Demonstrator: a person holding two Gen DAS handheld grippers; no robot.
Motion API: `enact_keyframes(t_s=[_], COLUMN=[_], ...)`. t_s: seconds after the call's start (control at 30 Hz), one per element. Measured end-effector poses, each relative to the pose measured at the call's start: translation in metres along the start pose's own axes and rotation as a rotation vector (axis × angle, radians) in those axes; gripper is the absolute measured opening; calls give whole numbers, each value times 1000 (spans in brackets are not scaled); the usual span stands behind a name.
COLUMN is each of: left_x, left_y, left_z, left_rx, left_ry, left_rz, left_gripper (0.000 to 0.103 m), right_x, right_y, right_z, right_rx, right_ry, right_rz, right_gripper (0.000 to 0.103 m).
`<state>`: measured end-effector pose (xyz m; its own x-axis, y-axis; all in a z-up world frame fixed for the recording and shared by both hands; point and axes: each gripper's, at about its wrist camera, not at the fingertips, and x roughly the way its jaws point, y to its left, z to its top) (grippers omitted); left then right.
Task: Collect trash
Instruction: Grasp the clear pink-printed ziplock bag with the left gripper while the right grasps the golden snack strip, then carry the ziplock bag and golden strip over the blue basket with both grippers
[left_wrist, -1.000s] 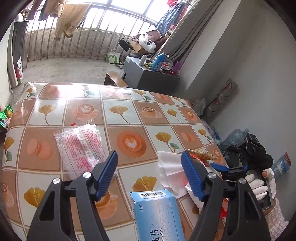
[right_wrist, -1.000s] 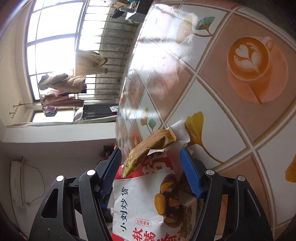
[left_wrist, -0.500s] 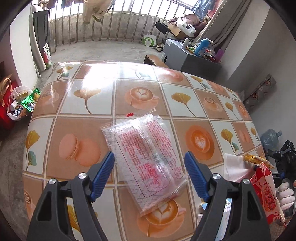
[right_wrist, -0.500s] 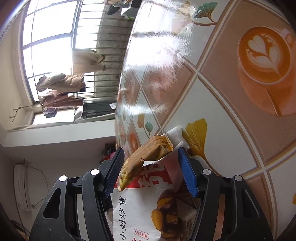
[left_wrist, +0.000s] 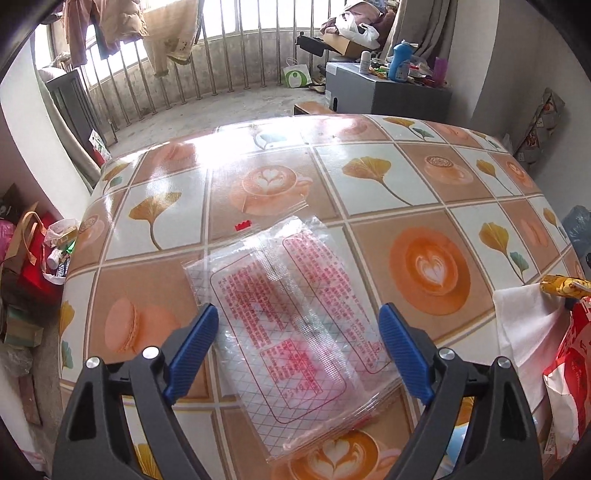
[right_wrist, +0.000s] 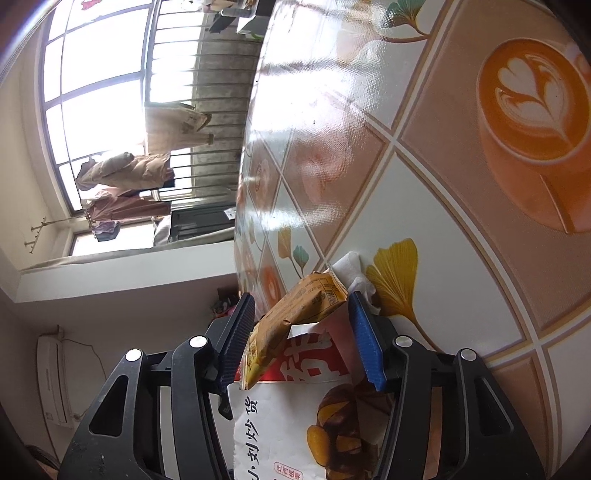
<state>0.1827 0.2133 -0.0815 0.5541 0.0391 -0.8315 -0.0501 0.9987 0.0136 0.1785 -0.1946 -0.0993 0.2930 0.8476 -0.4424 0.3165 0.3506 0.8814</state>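
Left gripper (left_wrist: 297, 354) is down over the clear wrapper (left_wrist: 291, 325) now, not the blue box; red print unreadable, fingers spreading wide, nothing pinched. Right gripper (right_wrist: 301, 338) fingers are narrowing round a paper bag (right_wrist: 295, 413) reading "小刘炒货", yellow packet (right_wrist: 299, 314) on top; contact unclear. Surface (left_wrist: 369, 177) beyond lies open.
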Motion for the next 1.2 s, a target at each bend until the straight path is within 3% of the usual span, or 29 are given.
enact_keyframes(t_s=[0.2,0.33,0.4,0.5,0.7,1.2], left_x=[-5,-8,-9,-9,-23,-120], left_y=[7,12,16,22,33,35], left_z=[2,2,2,2,1,22], left_rx=[-20,-44,-63,-92,-134,-158], left_ry=[-17,-25,-25,-27,-78,-297], left_rz=[-4,-46,-78,-113,-170,-330], left_gripper=[54,35,22,12,8,4], right_x=[1,1,0,-2,-3,-31], right_y=[-8,-10,-7,-5,3,11], right_z=[1,0,0,0,0,-4], right_rx=[41,52,48,41,35,17], right_ry=[3,2,-2,-5,-19,-98], right_rz=[27,55,71,97,156,294], right_gripper=[30,17,14,12,8,6])
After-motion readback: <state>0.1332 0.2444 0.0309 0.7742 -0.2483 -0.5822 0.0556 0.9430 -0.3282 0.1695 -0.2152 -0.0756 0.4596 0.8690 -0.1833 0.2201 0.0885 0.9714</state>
